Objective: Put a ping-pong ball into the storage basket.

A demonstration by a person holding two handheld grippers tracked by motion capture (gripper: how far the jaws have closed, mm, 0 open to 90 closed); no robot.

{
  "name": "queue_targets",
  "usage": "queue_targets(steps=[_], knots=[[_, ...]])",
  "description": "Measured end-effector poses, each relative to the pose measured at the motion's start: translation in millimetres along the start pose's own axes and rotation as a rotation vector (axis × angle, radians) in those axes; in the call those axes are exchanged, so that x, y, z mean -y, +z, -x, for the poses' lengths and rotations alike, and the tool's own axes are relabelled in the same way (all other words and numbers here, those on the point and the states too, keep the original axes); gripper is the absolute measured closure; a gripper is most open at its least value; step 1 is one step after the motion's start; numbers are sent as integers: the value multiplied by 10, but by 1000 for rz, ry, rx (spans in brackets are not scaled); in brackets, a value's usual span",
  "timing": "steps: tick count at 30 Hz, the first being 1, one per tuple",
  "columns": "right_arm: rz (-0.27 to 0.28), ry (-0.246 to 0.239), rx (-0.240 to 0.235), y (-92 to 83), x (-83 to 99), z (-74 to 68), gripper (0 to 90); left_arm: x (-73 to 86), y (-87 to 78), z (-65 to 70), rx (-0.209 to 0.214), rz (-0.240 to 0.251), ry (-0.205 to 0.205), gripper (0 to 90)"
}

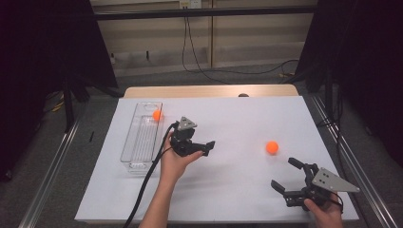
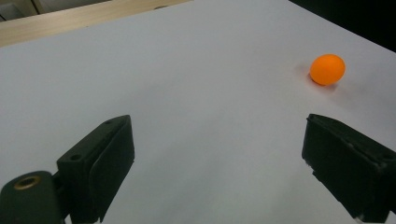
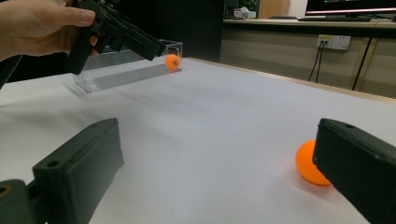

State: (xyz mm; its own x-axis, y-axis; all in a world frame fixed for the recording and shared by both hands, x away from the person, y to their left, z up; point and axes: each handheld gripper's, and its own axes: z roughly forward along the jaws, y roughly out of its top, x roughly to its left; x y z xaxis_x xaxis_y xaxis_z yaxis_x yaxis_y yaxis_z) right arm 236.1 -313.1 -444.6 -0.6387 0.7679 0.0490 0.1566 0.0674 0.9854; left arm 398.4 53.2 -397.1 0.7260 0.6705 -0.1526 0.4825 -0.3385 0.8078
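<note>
Left gripper (image 1: 202, 148) hangs spread and empty beside the clear tray (image 1: 134, 154), aimed at the loose orange ball (image 1: 272, 147) on the white sheet. Right gripper (image 1: 287, 175) also spread, parked near that ball, likely ready to take it.

This looks like a lab or test room. Black curtains (image 1: 43, 71) hang on a metal frame (image 1: 204, 13) round a tabletop (image 1: 247, 123) under white paper. Loose cables (image 1: 199, 66) trail over grey carpet to a wall socket (image 1: 189, 4) (another shows in the right gripper view), near a monitor (image 3: 350, 6) on a counter (image 3: 299, 23).
</note>
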Motion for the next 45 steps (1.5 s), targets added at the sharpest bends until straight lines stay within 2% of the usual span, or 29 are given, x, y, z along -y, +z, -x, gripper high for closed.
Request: queue_targets(steps=[20, 38, 45], knots=[[1, 3, -1, -1, -2, 4, 14, -13, 78, 97, 15, 15, 24, 94], [3, 6, 4, 3, -3, 10, 14, -24, 184, 235, 38, 2, 71, 94], [3, 7, 6, 7, -2, 12, 14, -28, 209, 280, 43, 13, 87, 94]])
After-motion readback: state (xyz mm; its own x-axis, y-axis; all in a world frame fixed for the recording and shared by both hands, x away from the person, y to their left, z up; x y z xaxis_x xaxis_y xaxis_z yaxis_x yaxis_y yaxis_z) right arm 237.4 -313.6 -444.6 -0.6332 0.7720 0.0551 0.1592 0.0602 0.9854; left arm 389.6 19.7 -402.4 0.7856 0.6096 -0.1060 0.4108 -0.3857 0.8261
